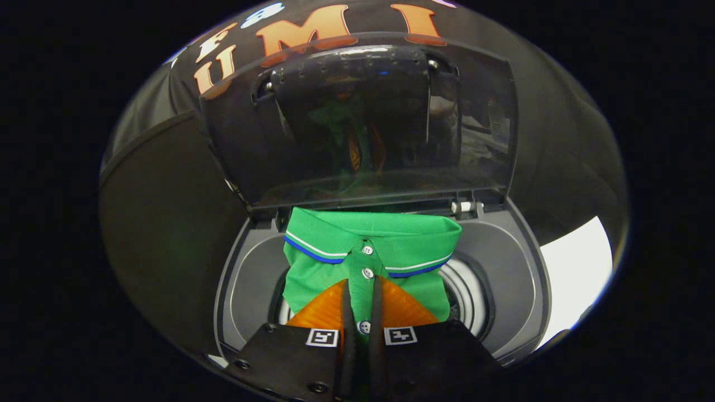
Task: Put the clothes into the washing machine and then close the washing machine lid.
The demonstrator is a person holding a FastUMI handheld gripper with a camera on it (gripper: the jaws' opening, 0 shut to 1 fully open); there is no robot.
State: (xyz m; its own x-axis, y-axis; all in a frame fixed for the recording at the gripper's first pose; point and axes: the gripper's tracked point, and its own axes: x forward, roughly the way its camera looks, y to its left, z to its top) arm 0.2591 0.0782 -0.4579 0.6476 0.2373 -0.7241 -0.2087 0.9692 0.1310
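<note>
My gripper (362, 290) is pinching the green knit polo shirt (368, 257) at its button placket — fingers narrow. It hangs over the grey round washing machine opening (503, 279), glossy dark lid (363, 123) upright beyond.

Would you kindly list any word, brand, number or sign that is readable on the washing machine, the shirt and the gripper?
Green polo shirt, pinched at its button placket by the shut gripper above the washing machine tub: no text.
Raised lid: nothing readable, just reflections.
Two square markers on the gripper's body: black-and-white patterns, not letters or numbers.
</note>
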